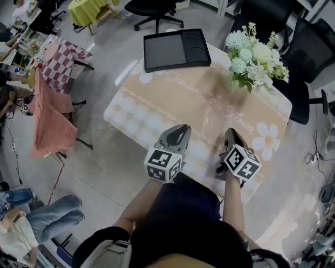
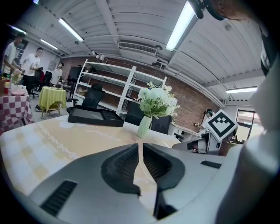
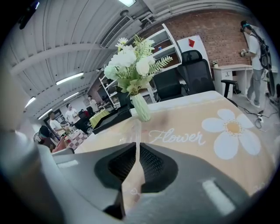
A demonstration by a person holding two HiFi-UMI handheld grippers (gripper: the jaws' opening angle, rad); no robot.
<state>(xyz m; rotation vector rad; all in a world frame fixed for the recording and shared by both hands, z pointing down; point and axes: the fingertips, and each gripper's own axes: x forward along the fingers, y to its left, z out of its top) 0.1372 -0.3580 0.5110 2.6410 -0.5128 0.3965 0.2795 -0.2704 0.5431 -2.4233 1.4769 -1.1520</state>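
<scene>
Head view is showing a person standing at the near edge of a table (image 1: 157, 107) that is wearing a beige cloth with a printed white daisy (image 1: 267, 137). The left gripper (image 1: 184, 129) is hovering over the near part of the cloth, and the left gripper view is showing its jaws meeting at the tips with nothing between them. The right gripper (image 1: 229, 133) is hovering just beside it, toward the daisy; the right gripper view is showing its jaws likewise pressed together and empty. A clear vessel (image 1: 209, 116), faint and hard to make out, is standing on the cloth near the middle of the table, just ahead of the right gripper's tips. A pale green vase of white flowers (image 1: 255, 60) is standing upright beyond it at the far right corner. A black tray (image 1: 175, 49) is lying at the far end, well apart from both grippers. Black office chairs (image 1: 156, 11) are standing beyond the table, and a checked cloth (image 1: 60, 62) is covering another table at the left.
</scene>
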